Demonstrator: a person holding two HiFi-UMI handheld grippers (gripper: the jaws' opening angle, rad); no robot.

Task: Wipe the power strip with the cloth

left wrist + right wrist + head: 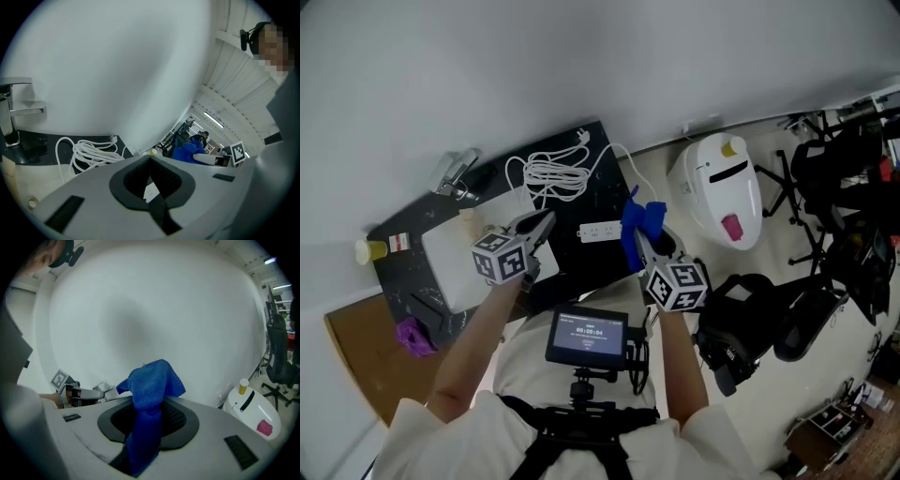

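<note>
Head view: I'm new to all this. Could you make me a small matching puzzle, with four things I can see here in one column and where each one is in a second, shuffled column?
Things
1. cloth
2. power strip
3. cord
4. purple thing

Places
A. coiled at the back of the black counter
B. far left, by the brown board
C. pinched in the right claw
D. flat on the counter, just left of the cloth

Pairs: 1-C, 2-D, 3-A, 4-B
</note>
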